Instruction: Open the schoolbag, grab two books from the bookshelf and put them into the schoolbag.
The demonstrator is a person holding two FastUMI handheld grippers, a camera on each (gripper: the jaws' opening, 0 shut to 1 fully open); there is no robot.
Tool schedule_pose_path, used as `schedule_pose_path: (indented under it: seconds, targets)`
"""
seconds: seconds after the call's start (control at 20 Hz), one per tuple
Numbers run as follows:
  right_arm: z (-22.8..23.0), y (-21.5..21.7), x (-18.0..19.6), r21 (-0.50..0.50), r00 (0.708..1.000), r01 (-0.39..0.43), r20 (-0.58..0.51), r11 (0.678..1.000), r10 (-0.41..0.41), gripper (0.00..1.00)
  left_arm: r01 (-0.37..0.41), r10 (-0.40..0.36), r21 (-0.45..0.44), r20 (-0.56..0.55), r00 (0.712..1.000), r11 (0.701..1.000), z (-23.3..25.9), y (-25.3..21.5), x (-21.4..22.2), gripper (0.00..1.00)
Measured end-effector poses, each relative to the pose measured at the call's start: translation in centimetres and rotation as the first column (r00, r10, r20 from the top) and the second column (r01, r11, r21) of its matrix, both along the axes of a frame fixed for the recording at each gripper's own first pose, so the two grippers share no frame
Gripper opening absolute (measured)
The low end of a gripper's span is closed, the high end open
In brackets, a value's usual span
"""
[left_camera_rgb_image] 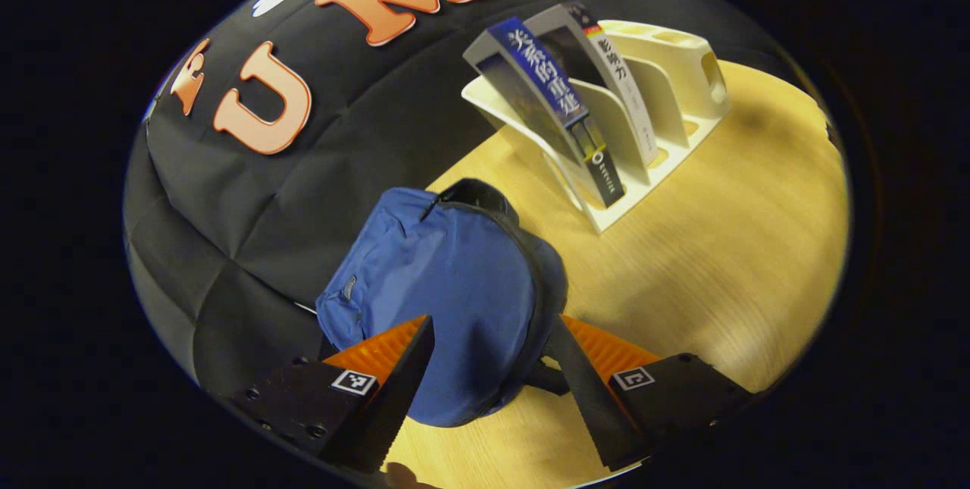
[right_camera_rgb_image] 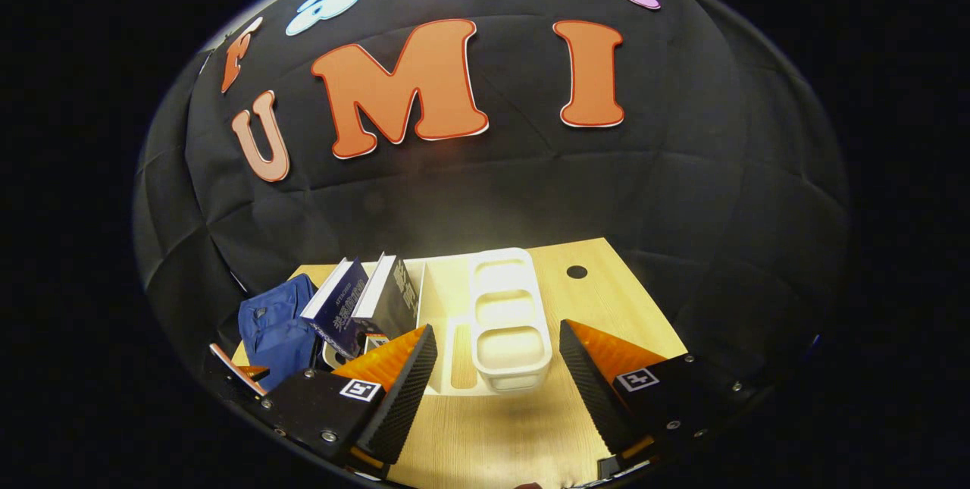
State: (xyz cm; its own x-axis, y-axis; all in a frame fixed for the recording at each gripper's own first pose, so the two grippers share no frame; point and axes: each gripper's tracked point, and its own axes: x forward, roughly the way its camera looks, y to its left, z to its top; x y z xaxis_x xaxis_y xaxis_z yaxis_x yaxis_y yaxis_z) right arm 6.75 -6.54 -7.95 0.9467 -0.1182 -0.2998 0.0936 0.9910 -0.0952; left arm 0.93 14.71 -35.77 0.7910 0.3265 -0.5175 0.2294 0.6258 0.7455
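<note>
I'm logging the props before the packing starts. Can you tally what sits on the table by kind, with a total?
Schoolbag: 1, blue, lying on the table
Books: 2, a blue-spined book and a white-spined book, both leaning in the rack
Bookshelf: 1, a white slotted rack
Total: 4

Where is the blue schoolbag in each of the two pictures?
Left gripper view: the blue schoolbag sits low in the middle, lying on the table just ahead of the open jaws.
Right gripper view: the schoolbag is small, at the lower left, left of the books.
Shared landmark: the white bookshelf, standing beside the bag in both views.
</note>
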Motion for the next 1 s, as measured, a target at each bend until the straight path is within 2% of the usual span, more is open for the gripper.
schedule_pose_path:
  seconds: [0.25, 0.5, 0.55, 0.7, 0.8, 0.85, 0.9, 1.0]
  targets:
    - [-0.4, 0.3, 0.3, 0.003, 1.000, -0.013, -0.015, 1.000, 0.013, 0.97, -0.045, 0.045, 0.023, 0.000, 0.999, 0.999, -0.3, 2.5, 0.8, 0.97]
    - [-0.9, 1.8, 0.8, 0.000, 0.998, -0.049, -0.040, 0.999, 0.049, 0.97, -0.036, 0.036, 0.005, -0.047, 0.998, 0.999, -1.5, 2.6, 1.2, 0.94]
    - [-1.0, 2.0, 0.8, 0.006, 0.998, -0.053, -0.044, 0.999, 0.053, 0.97, -0.030, 0.030, -0.008, -0.059, 0.998, 1.000, -2.0, 2.4, 1.2, 0.97]
    - [-1.0, 2.4, 1.1, 0.015, 0.997, -0.062, -0.047, 0.998, 0.062, 0.97, -0.040, 0.039, -0.016, -0.057, 0.998, 0.999, -2.5, 2.4, 1.6, 0.32]
    - [-1.0, 2.7, 1.3, 0.011, 0.997, -0.064, -0.051, 0.998, 0.064, 0.97, -0.052, 0.052, 0.002, -0.108, 0.993, 0.999, -2.6, 2.6, 1.3, 0.18]
    - [-1.1, 2.8, 1.4, 0.009, 0.996, -0.065, -0.054, 0.998, 0.066, 0.97, -0.059, 0.059, 0.004, -0.143, 0.988, 0.998, -2.9, 2.7, 1.3, 0.07]
    - [-1.2, 2.9, 1.4, 0.007, 0.996, -0.068, -0.055, 0.998, 0.069, 0.96, -0.054, 0.053, -0.004, -0.154, 0.987, 0.999, -2.9, 2.6, 1.4, 0.06]
    - [-1.3, 3.1, 1.6, 0.008, 0.995, -0.076, -0.058, 0.997, 0.076, 0.97, -0.032, 0.020, -0.087, -0.141, 0.990, 0.996, -2.6, 1.9, 2.0, 0.02]
